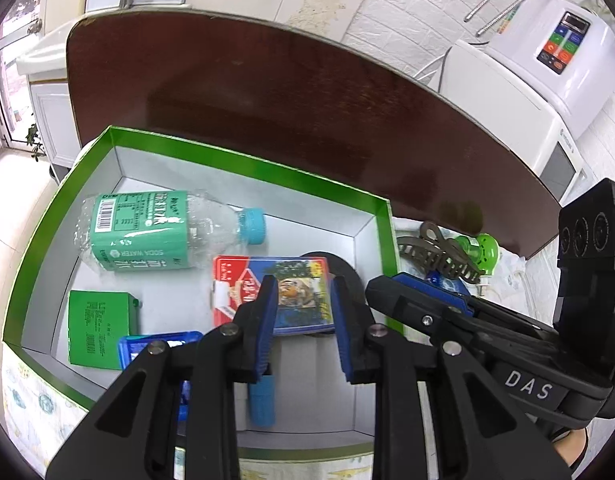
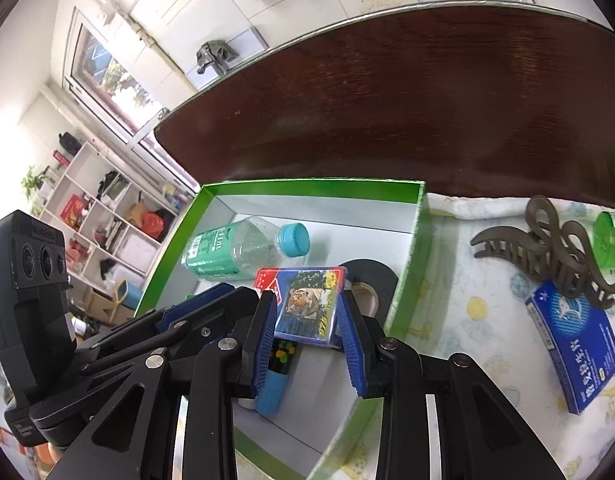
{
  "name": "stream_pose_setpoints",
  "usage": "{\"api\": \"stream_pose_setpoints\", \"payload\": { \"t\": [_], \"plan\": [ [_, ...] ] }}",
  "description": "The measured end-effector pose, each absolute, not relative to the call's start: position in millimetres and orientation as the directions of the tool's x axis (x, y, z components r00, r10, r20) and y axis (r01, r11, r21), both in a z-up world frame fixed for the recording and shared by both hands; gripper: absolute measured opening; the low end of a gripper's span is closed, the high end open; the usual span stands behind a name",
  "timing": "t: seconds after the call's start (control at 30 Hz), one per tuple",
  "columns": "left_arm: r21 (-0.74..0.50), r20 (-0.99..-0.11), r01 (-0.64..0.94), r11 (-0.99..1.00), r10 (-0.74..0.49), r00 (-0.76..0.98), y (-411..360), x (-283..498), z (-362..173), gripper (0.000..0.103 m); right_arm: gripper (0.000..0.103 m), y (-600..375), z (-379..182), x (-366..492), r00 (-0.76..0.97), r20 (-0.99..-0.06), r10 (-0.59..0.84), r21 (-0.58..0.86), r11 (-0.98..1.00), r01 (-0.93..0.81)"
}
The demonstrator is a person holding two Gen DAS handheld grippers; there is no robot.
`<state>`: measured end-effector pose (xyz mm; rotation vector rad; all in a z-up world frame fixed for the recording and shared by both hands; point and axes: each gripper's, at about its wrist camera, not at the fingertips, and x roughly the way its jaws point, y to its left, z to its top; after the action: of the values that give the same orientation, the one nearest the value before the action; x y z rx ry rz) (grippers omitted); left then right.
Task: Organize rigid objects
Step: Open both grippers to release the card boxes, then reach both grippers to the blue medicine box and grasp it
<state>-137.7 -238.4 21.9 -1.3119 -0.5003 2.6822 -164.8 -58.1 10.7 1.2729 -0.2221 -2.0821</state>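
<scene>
Card pack (image 2: 307, 306) with a tiger picture lies in the green box (image 2: 307, 186), toward its right side, partly over a black tape roll (image 2: 373, 276). Right gripper (image 2: 307, 312) fingers (image 2: 267, 320) stand on both flanks of the pack, slightly apart; whether the pads press on it cannot be told. Left gripper (image 1: 303, 300) hangs over the same pack (image 1: 299, 296) from 6 o'clock – fingers (image 1: 267, 304) narrowly parted, nothing visibly clamped.

Inside the box (image 1: 243, 160): soda bottle (image 1: 147, 232) on its side at 10 o'clock of the pack, cap (image 1: 251, 224) pointing right; green carton (image 1: 99, 324) at 8 o'clock; blue case (image 1: 159, 348) just beside the carton; blue tube (image 1: 263, 400) at 6 o'clock, under the fingers.

Outside, at 3 o'clock on a patterned cloth (image 2: 487, 320) – brown hair claw (image 2: 547, 256) resting on a blue pill box (image 2: 575, 344), green jar (image 2: 611, 240) beyond. Dark wood desk (image 2: 427, 100) runs behind.
</scene>
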Motion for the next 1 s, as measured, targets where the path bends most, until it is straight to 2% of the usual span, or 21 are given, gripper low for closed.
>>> {"api": "stream_pose_setpoints", "payload": {
  "t": [0.3, 0.57, 0.63, 0.7, 0.73, 1.0],
  "plan": [
    [-0.322, -0.731, -0.055, -0.945, 0.285, -0.619, -183.7, -136.2, 38.3, 0.027, 0.035, 9.9, 23.9, -155.8, -0.368, -0.701, -0.610, 0.463, -0.783, 0.415],
    [-0.308, -0.780, -0.133, -0.942, 0.330, -0.532, -105.7, -157.2, 11.3, 0.028, 0.035, 102.7, 5.0, -163.1, -0.429, -0.734, -0.527, 0.460, -0.850, 0.257],
    [-0.304, -0.793, -0.128, -0.944, 0.326, -0.515, -90.8, -165.1, 2.6, 0.032, 0.035, 117.8, -2.1, -163.4, -0.430, -0.746, -0.508, 0.454, -0.861, 0.230],
    [-0.286, -0.802, -0.106, -0.952, 0.298, -0.517, -81.7, -172.1, -6.1, 0.044, 0.035, 128.4, -9.4, -164.8, -0.429, -0.760, -0.488, 0.437, -0.873, 0.218],
    [-0.277, -0.806, -0.089, -0.957, 0.282, -0.520, -78.8, -176.1, -9.7, 0.046, 0.035, 131.1, -13.2, -164.9, -0.424, -0.768, -0.479, 0.428, -0.878, 0.217],
    [-0.260, -0.819, 0.070, -0.963, 0.181, -0.545, -83.2, -206.4, -27.8, 0.051, 0.036, 111.9, -44.5, -166.0, -0.362, -0.831, -0.422, 0.322, -0.896, 0.306]
  ]
}}
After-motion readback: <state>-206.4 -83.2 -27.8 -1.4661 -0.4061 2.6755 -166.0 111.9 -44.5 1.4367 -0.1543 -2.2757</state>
